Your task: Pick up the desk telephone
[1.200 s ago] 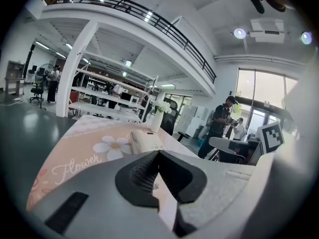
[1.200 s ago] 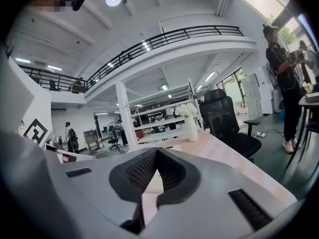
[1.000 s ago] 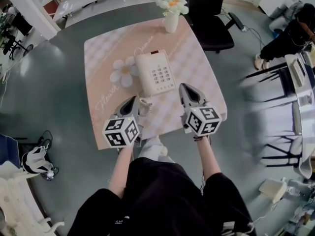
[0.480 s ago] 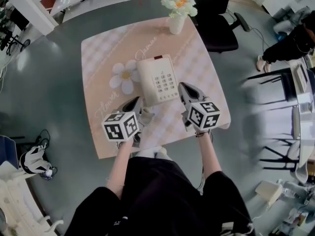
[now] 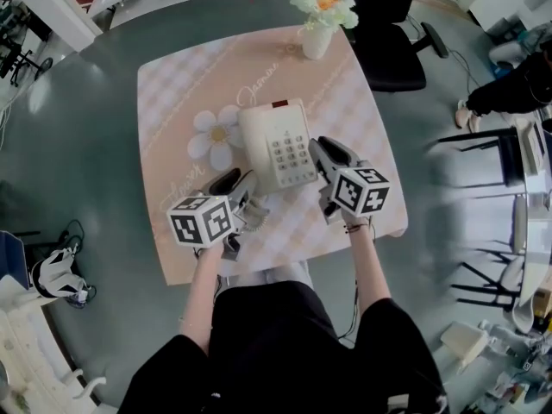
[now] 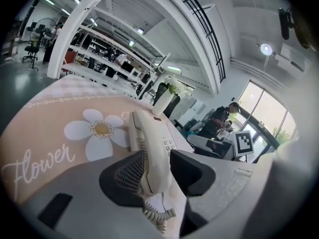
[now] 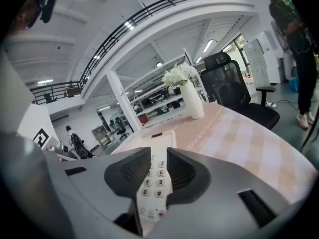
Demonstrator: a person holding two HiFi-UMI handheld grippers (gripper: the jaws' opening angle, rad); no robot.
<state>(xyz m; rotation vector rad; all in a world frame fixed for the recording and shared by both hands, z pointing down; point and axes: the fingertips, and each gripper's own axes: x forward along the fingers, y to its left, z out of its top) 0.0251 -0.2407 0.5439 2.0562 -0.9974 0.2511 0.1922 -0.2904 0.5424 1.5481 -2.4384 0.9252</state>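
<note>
White flower vase on pink table, black office chair beyond

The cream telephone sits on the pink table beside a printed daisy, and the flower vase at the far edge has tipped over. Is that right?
Not quite. The vase stands upright at the far edge, as the right gripper view shows. The rest holds: the telephone sits on the pink table beside the printed daisy.
</note>
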